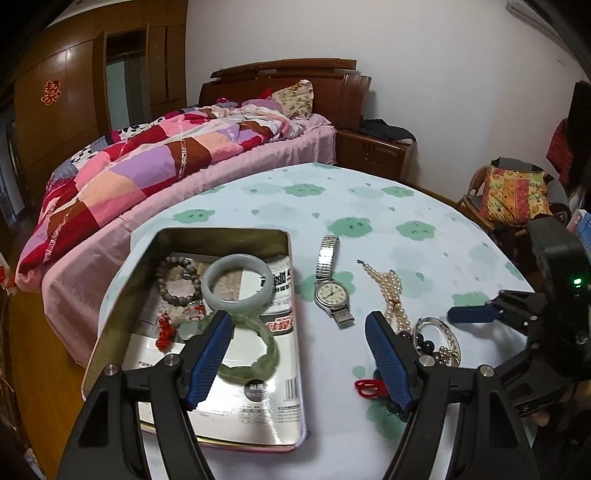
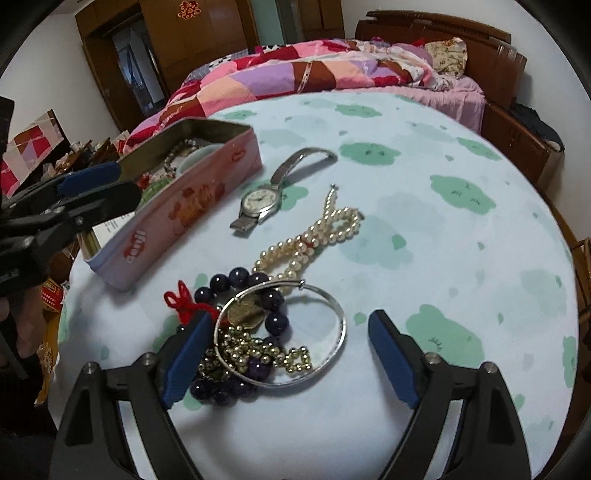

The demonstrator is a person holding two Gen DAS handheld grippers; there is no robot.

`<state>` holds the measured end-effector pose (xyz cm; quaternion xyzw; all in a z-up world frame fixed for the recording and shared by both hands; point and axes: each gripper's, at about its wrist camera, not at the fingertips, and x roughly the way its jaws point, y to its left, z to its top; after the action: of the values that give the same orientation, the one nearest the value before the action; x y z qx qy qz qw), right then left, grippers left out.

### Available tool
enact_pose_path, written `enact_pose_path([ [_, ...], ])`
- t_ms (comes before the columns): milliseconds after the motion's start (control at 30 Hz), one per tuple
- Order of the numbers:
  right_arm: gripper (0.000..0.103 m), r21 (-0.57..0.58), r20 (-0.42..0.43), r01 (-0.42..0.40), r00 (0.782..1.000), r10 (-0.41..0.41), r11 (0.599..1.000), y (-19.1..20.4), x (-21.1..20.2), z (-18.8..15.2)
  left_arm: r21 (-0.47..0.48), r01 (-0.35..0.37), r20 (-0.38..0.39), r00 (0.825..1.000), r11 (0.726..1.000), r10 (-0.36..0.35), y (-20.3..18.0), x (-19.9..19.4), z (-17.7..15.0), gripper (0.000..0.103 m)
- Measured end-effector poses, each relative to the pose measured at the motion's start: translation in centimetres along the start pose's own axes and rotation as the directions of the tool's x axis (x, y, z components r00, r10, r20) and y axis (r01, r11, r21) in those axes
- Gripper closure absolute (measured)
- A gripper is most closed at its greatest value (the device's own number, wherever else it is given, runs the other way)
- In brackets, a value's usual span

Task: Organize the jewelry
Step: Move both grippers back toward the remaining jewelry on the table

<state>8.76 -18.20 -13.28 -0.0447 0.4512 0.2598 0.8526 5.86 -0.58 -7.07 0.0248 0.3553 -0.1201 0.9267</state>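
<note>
Right gripper (image 2: pixel 284 354) low over the jewelry pile at the near edge of the table (image 2: pixel 461 229), fingers wide apart, nothing between the pads. Its left pad sits just beside the dark bead bracelet (image 2: pixel 273 299); no clear contact. In the pile: silver bangle (image 2: pixel 332 354), gold bead chain (image 2: pixel 266 350) tangled inside it, red cord knot (image 2: pixel 181 301) at the left end.

Left gripper (image 1: pixel 299 350) also spread wide and empty, left finger over the open tin box (image 1: pixel 110 321), right finger over the tablecloth near the pile.

Inside the tin: dark green bangle (image 1: pixel 266 354) lying flat nearest, pale jade bangle (image 1: pixel 238 286) leaning on it, grey bead bracelet (image 1: pixel 173 280) further left, small red charm (image 1: pixel 164 330) beside it.

Past the pile, on the cloth: pearl strand (image 2: pixel 317 236) looped and twisted, then the wristwatch (image 2: pixel 258 201) with a metal band, face up, between the pearls and the tin, touching neither.

Tablecloth is pale blue with green blobs. Behind the table: bed with patchwork quilt (image 2: pixel 295 74), wooden headboard (image 2: pixel 461 29), wardrobe (image 2: pixel 184 40) far left.
</note>
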Motion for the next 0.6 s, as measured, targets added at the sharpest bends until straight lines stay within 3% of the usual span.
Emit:
enact_pose_path([
  [100, 0.028, -0.008, 0.007, -0.004, 1.000, 0.004, 1.000, 0.1, -0.1, -0.3, 0.006, 0.003, 0.002, 1.000, 1.000, -0.003, -0.3, -0.1, 0.0, 0.029],
  [400, 0.029, 0.034, 0.102, 0.045, 0.994, -0.049, 0.998, -1.0, -2.3, -0.5, 0.016, 0.007, 0.009, 1.000, 1.000, -0.007, -1.3, -0.1, 0.1, 0.029],
  [600, 0.029, 0.087, 0.115, 0.178, 0.975, -0.187, 0.980, -3.8, -2.2, 0.3, 0.014, 0.022, 0.020, 1.000, 1.000, -0.023, -2.7, 0.7, 0.7, 0.029],
])
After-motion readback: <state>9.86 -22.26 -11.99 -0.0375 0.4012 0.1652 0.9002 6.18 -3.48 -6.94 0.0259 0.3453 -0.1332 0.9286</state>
